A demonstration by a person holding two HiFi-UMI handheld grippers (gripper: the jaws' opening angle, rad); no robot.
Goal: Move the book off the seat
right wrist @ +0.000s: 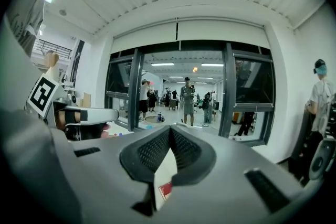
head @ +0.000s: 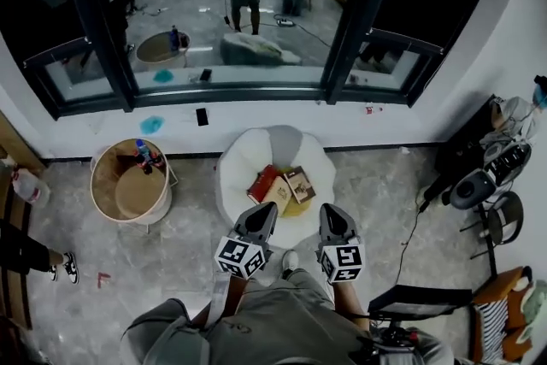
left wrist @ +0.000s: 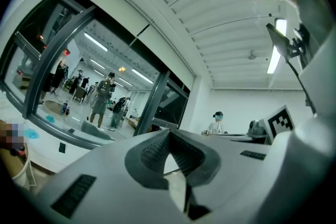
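**A:** What do our hands hold here?

**B:** Nothing. We carry the left tool (head: 259, 216) and the right tool (head: 336, 214) side by side. Each has its jaws pressed together, ribbed pads meeting at the tip, with only the room visible past them.

**A:** Why shut, if we mean to lift something?

**B:** Our reading is that this is the approach, not the grasp. Both tools point roughly level over the near rim of the seat (head: 235, 175) rather than down into it. We judge that opening can wait until a tip is over its target.

**A:** And the book?

**B:** It lies in the hollow of the seat, just beyond the tool tips and untouched. Three overlap there: a red book (head: 262, 182) toward the seat's left, a tan one (head: 279, 194) nearest us, and a brown-covered one (head: 299, 184) toward the right. We cannot tell which one the task means.

**A:** Where might it go?

**B:** Left of the seat stands a small round desk (head: 111, 177), with bottles (head: 147, 156) at its far edge. The floor (head: 376, 184) spreads right of the seat, and the window (head: 231, 4) runs beyond it. The desk looks a handy landing spot, but that is only our guess.
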